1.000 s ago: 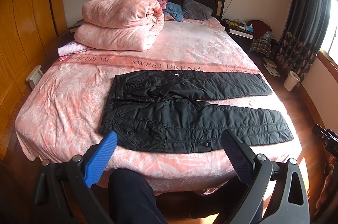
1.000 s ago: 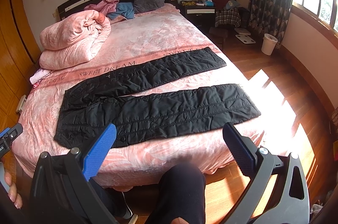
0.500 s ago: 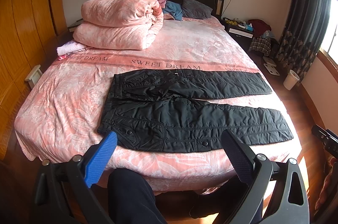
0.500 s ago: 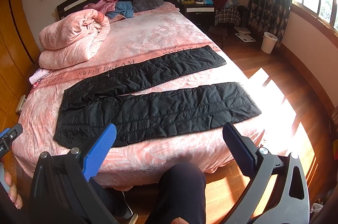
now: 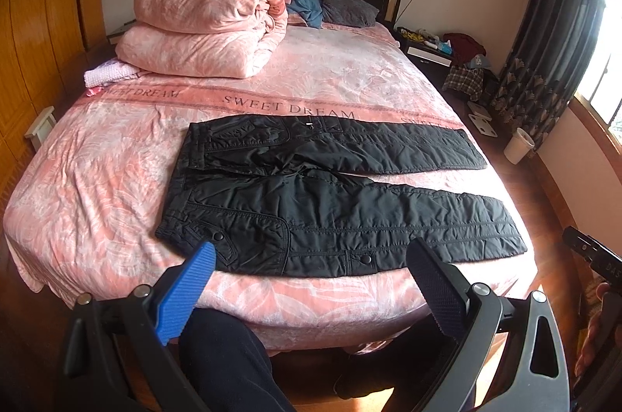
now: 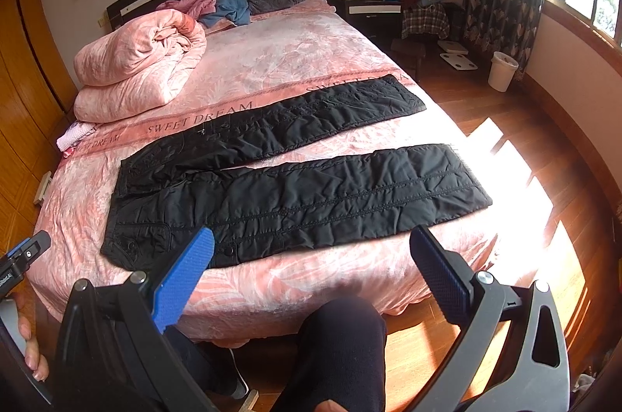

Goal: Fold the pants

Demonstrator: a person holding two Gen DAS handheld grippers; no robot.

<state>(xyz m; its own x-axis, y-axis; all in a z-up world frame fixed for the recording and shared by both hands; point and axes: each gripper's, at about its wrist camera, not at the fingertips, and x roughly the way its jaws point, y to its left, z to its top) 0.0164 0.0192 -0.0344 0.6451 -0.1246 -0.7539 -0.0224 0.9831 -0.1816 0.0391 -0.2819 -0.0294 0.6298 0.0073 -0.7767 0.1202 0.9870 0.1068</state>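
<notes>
One pair of black quilted pants [image 5: 326,194] flat on pink bed [image 5: 97,178], two legs apart; left gripper [image 5: 311,276] and right gripper [image 6: 311,256] both spread, empty; white wastebasket [image 6: 502,70], contents indiscernible.

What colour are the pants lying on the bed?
Black, with quilted stitch lines. The pants show best in the left wrist view, spread flat on the pink bed.
</notes>
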